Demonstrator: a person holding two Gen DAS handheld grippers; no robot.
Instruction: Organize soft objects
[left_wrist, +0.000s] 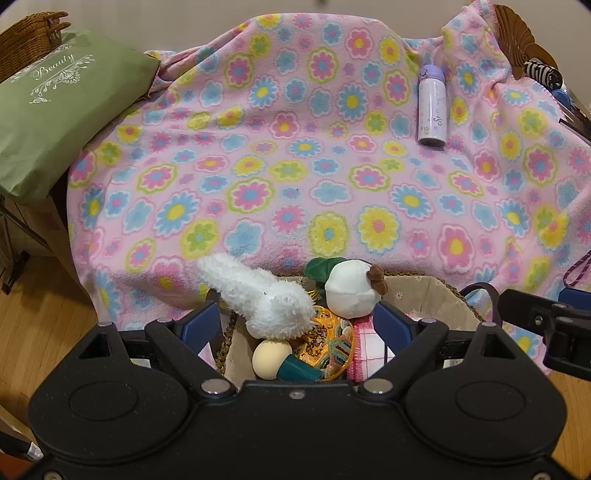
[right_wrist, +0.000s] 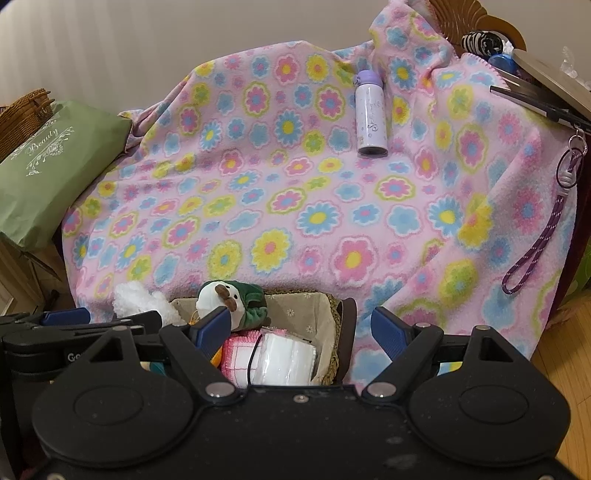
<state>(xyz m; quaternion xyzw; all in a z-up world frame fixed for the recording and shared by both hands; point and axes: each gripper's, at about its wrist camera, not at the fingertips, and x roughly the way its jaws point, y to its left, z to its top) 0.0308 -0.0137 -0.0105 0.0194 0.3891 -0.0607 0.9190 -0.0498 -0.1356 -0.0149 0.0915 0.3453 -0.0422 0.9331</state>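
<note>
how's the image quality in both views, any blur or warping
Left wrist view: the pink flowered fleece blanket is sharp at centre and bows outward from fisheye warp, with dark vignetted corners. Right wrist view: the same bowing, the blanket's near right edge looks soft, and the lilac bottle stays readable; lighting is even in both, without glare.

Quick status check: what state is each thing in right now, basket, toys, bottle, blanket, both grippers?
Basket: open, packed with soft items.
White fluffy toy: sticking out over the basket's rim.
Round white plush: on top of the pile.
Pink checked cloth: folded, inside the basket.
Purple bottle: lying on the blanket, cap on.
Flowered blanket: spread out.
Left gripper: jaws open, empty.
Right gripper: jaws open, empty.
</note>
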